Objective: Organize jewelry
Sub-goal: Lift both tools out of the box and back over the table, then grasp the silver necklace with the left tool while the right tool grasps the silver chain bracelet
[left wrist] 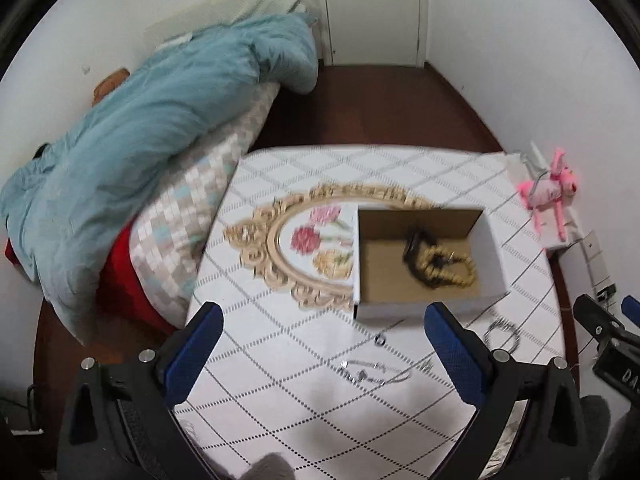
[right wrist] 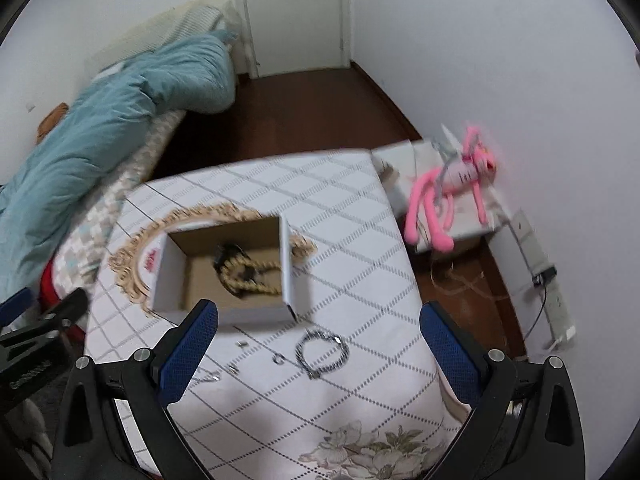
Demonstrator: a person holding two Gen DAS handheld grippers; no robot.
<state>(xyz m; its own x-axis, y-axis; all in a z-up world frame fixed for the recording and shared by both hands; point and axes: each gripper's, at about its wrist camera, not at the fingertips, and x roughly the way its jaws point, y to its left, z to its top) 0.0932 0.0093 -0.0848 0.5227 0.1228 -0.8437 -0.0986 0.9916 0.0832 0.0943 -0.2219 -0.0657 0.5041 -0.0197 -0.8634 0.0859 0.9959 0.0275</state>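
Note:
An open white cardboard box [left wrist: 490, 256] [right wrist: 170, 276] stands on the quilted table and holds a gold bead necklace [left wrist: 448, 266] [right wrist: 256, 278] tangled with a dark piece. In front of the box lie a silver bracelet [right wrist: 322, 354] [left wrist: 502, 332], a small ring [right wrist: 279, 359] [left wrist: 379, 341] and a thin silver chain [left wrist: 372, 372] [right wrist: 208, 378]. My left gripper [left wrist: 324, 332] is open above the chain, holding nothing. My right gripper [right wrist: 320, 332] is open above the bracelet and ring, holding nothing.
An ornate gold-framed floral tray [left wrist: 276, 240] [right wrist: 132, 268] lies partly under the box. A bed with a blue duvet [left wrist: 140, 128] runs along the left. A pink plush toy [right wrist: 444, 200] sits on a white box at the right, by the wall and a power strip [right wrist: 556, 304].

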